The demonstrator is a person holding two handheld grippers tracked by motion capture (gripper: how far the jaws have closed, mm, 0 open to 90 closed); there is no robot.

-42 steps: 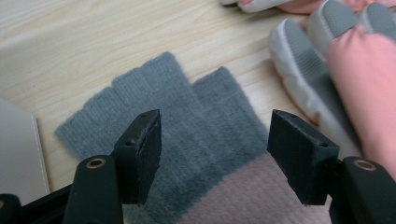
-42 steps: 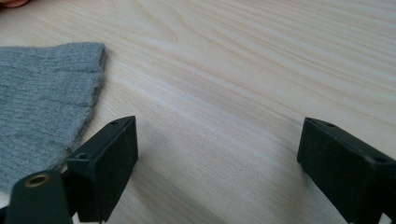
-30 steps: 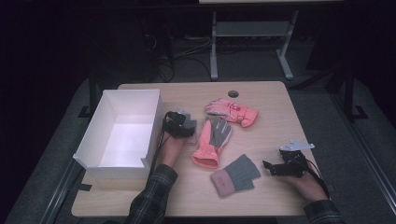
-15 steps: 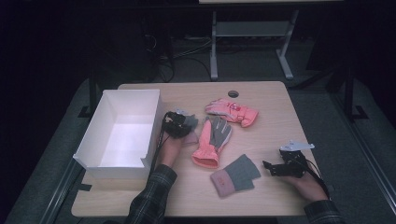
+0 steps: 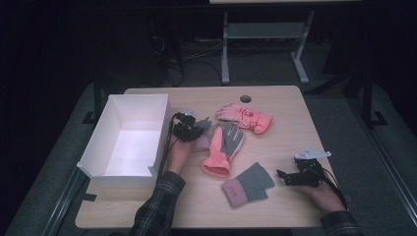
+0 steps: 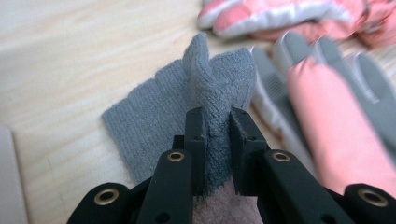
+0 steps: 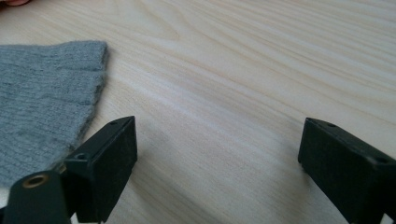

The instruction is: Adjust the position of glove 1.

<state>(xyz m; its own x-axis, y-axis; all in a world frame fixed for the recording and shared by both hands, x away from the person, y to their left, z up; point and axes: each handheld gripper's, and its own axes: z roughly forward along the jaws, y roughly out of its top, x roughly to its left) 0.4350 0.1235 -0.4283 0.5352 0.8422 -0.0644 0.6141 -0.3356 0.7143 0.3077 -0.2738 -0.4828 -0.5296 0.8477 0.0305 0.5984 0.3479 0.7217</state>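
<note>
2 pink ski gloves (image 5: 244, 117) (image 5: 222, 147), 2 grey knit mitts (image 5: 198, 133) (image 5: 247, 184), 1 white box (image 5: 101, 142), 1 table (image 5: 280, 103)

— At the left of the pale rectangular wooden table (image 5: 275, 98)?
— Taken up by the white open-topped rectangular box (image 5: 96, 140), set along that edge.
— Just right of the box?
— Lying there, the grey knit mitten with a pink cuff (image 5: 202, 129), near the box's far right corner, just beside the pink-and-grey padded ski glove (image 5: 223, 147) on its right.
— Behind that glove?
— Farther back, near the table's middle, the pink padded ski glove (image 5: 244, 117), lying crosswise, just in front of the round cable hole (image 5: 245, 99).
— Toward the near edge?
— In front of the 1st glove, slightly right, the 2nd grey knit mitten with a pink cuff (image 5: 248, 184), apart from it, flat on the table.
</note>
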